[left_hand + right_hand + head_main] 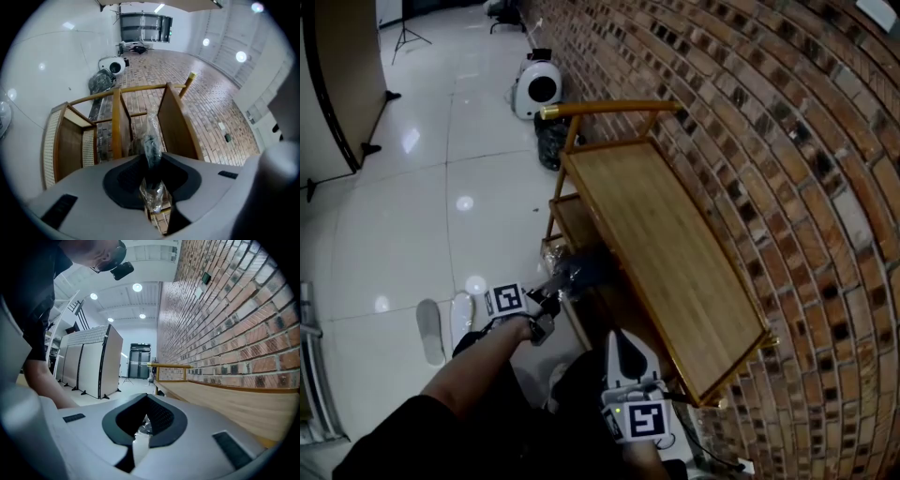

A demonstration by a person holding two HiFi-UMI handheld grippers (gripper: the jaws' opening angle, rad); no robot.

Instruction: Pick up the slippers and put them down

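2 jaws of the left gripper are pressed together on a clear plastic bag. The bag holds a dark thing, and crinkled plastic bunches between the pads on the near side too. The dark thing is long and slipper-sized, but through the wrap I cannot tell for sure that it is a slipper. From the head view, this bag sits at the near end of the lower shelf of a wooden bench, just under the edge of its top. Whether it rests on the shelf or hangs from the grip does not show.

The right gripper has its jaws drawn together, leaving only a thin slit. A small shiny crinkled scrap shows at their tips, and I cannot tell whether it is pinched. This gripper sits beside the bench's near corner, apart from the bag.

The person's left arm reaches toward the shelf.

Left of that arm, 1 grey slipper and 1 white slipper lie side by side on the glossy tiled floor, well apart from both grippers.

The bench stands along a brick wall. At its far end are a black sack and a round white machine.
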